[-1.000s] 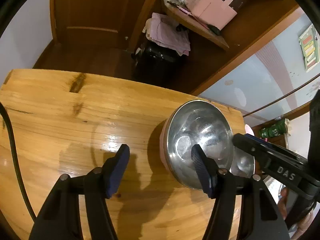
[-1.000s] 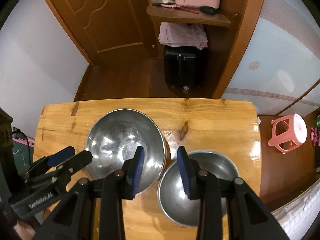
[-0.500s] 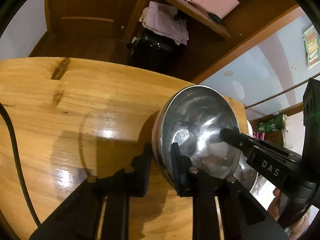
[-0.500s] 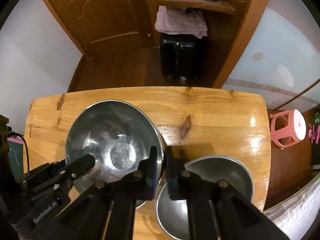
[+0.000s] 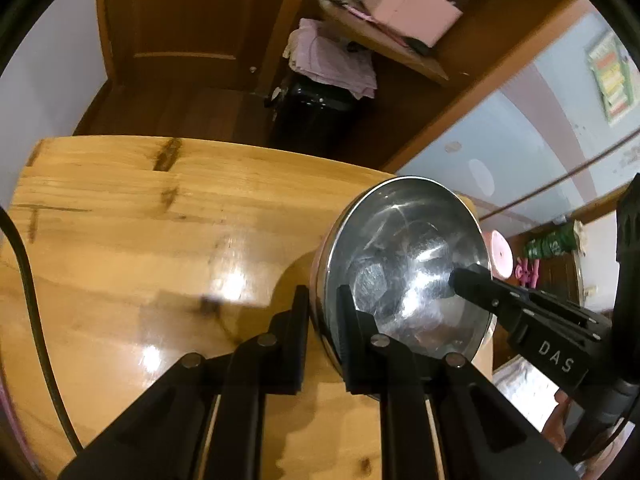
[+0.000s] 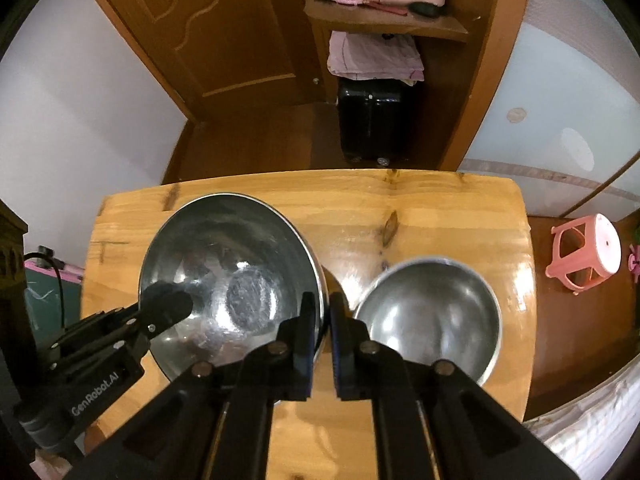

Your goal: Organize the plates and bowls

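Wooden bench w/ glossy honey-coloured planks fills both views; behind it a brown door, a black suitcase on the floor w/ folded pink cloth on top, and a pink stool off to the bench's right.

You've got the large steel bowl pinched from both sides. It's round, shiny stainless, fairly deep, w/ a thin rolled rim and a dull scuffed circle at the bottom; a hint of pink shows on its outer wall in the left wrist view. Its interior is streaked w/ bright glare. It sits toward the bench's left half in the right wrist view, tilted so its mouth faces the camera; whether its base is touching the wood is not clear.

Your left gripper is closing on the bowl's rim, one finger outside the wall, one inside, pads pressing the metal. Your right gripper is clamped on the opposite rim the same way, jaws nearly together w/ just the thin wall between.

Smaller steel bowl rests upright on the bench just right of the large one, near but not clearly touching. Same shiny finish, plainer interior, slightly blurred.

Black cable curves along the left edge of the left wrist view.
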